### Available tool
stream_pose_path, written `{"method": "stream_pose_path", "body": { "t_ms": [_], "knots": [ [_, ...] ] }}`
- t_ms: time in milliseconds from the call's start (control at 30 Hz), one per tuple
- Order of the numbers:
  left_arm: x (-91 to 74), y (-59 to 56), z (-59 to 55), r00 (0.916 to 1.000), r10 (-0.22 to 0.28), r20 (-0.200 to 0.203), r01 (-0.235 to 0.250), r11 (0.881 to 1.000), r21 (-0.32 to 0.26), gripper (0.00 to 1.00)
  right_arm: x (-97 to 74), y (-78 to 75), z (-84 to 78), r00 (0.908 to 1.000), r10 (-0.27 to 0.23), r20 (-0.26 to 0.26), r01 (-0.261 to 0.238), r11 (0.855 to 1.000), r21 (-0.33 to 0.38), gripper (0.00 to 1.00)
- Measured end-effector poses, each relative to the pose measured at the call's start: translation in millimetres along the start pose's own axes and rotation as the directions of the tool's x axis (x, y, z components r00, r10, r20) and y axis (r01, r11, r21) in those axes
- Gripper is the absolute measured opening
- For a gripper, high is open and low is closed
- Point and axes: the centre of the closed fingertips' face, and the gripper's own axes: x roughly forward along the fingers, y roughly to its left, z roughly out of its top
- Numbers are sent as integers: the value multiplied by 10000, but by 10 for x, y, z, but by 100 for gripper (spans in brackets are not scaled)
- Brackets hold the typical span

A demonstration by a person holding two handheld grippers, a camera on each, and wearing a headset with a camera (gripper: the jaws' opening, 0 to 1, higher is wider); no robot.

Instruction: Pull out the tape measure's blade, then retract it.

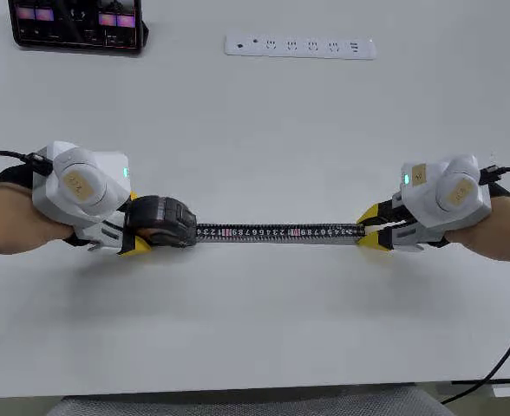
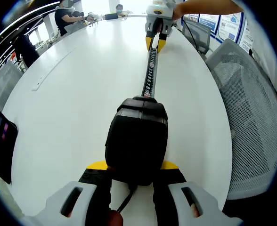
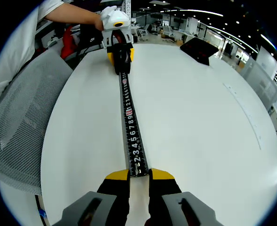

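Note:
A black tape measure case lies on the white table, held at its rear between the yellow-tipped jaws of my left gripper. In the left gripper view the case sits just ahead of that gripper. The dark blade with white numbers runs out of it to the right, flat over the table. My right gripper is shut on the blade's end. In the right gripper view the blade runs from my right gripper to the far case.
A white power strip lies at the table's back. A dark tablet with a lit screen stands at the back left. A grey mesh chair is beside the table. A black cable hangs at the near right edge.

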Motion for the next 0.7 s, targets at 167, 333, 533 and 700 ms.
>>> {"method": "stream_pose_path", "body": {
  "t_ms": [167, 333, 533, 700],
  "knots": [
    [-14, -15, 13, 9999, -61, 97, 63, 9998, -186, 30, -4, 1, -7, 10000, -11, -87, 10, 10000, -37, 12],
    [-14, -7, 13, 9999, -64, 109, 66, 9997, -215, 30, 0, 1, 0, 9999, -22, -109, 22, 10000, -62, 12],
    [-31, 5, 29, 9997, -17, 240, 22, 9997, -239, 30, -3, 2, 45, 9999, 30, 155, -34, 9996, 278, 13],
    [-51, 20, 52, 9993, 34, 363, -20, 9993, -383, 36, -1, 26, 64, 9997, 90, 207, -98, 9993, 371, 18]
  ]
}}
